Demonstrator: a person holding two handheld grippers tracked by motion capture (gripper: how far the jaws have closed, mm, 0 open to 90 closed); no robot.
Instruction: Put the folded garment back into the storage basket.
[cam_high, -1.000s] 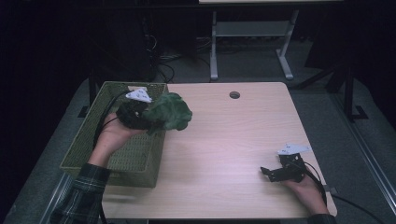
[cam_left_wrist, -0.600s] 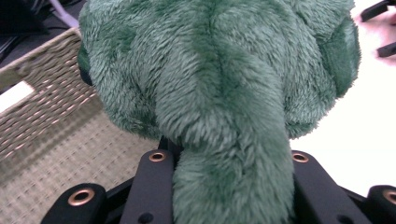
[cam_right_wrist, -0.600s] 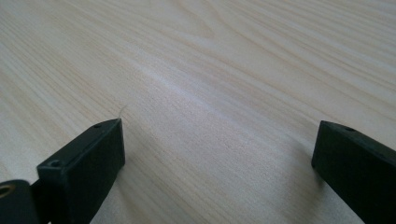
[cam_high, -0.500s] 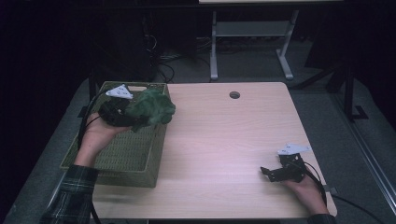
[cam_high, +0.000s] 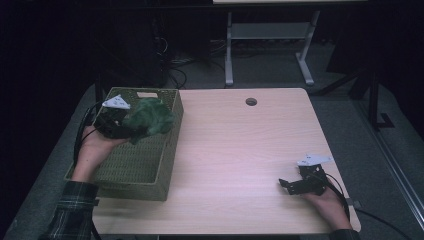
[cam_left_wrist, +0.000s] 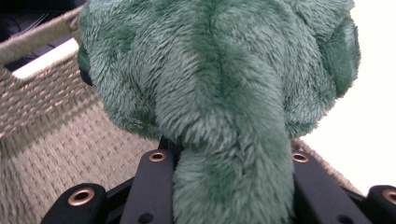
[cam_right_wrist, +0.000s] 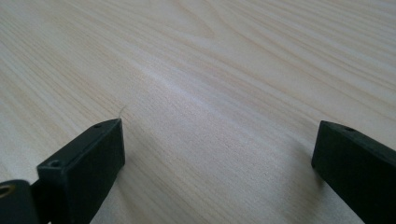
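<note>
Left hand-held gripper (cam_high: 131, 129) clamped on a green plush toy (cam_high: 149, 118) above the woven basket (cam_high: 150, 170); released near the rim (cam_high: 177, 120), the toy could tumble onto the table (cam_high: 240, 150).

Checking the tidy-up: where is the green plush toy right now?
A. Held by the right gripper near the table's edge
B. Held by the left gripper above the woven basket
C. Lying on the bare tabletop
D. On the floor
B: the left gripper clamps the green plush toy above the woven basket.
</note>
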